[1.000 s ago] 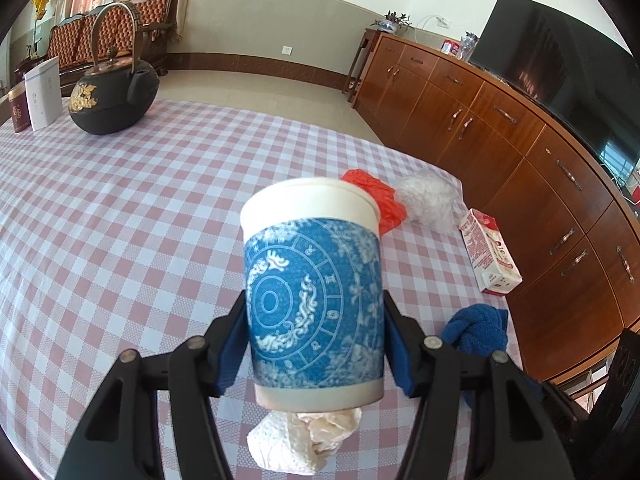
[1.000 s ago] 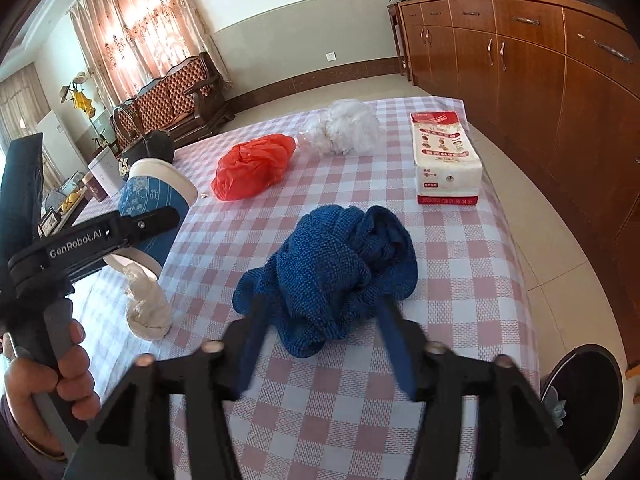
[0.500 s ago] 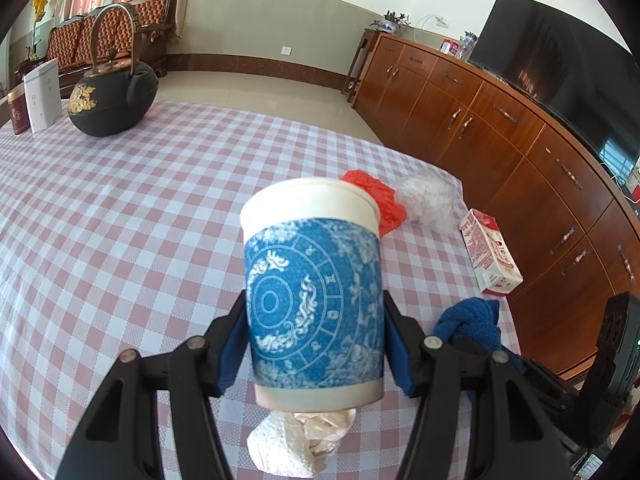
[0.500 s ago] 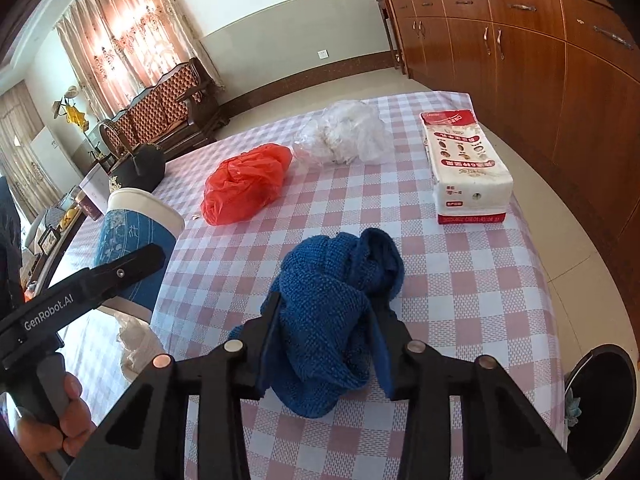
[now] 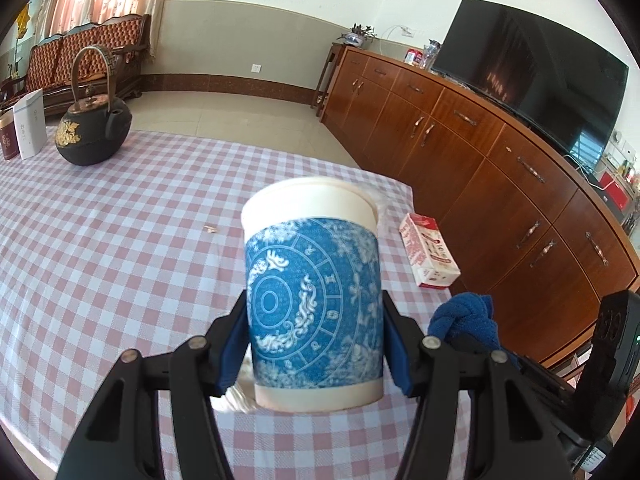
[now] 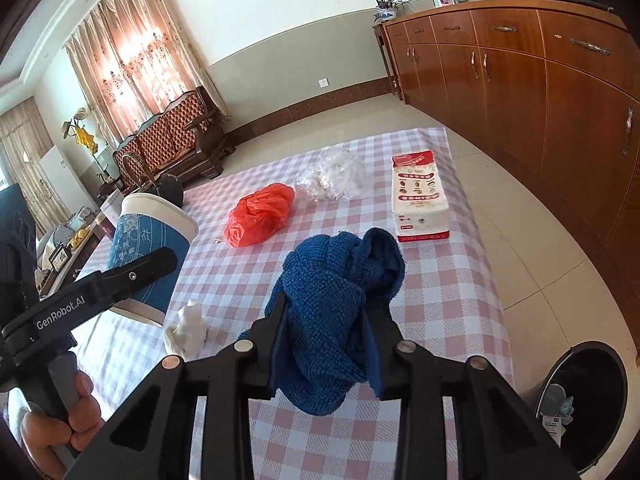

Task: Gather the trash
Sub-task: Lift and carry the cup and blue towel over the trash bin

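A: Left wrist view first. What room is it?

B: A living room: a bench under a pink-and-white checked cloth, a long wooden cabinet with a dark television on it, a carved sofa by the curtains. A black kettle with gold decoration stands at the far left of the bench, beside a white box whose print is too small to read.

A: And the left gripper?

B: Its fingers are partly closed and clamp a paper cup, blue patterned band on white, upright and lifted clear of the cloth. A tissue pack with red print lies near the bench's right edge; its lettering cannot be made out.

A: Now the right wrist view?

B: Same bench. The right gripper is closing its fingers on a blue knitted cloth, which bulges up between them. Beyond it lie a red plastic bag, a clear crumpled bag and the tissue pack. A crumpled white tissue sits on the cloth near the cup.

A: Any writing?

B: "GenRobot.AI" on the left gripper's arm, which a hand grips by the handle. A black bin stands on the floor at the bench's right corner
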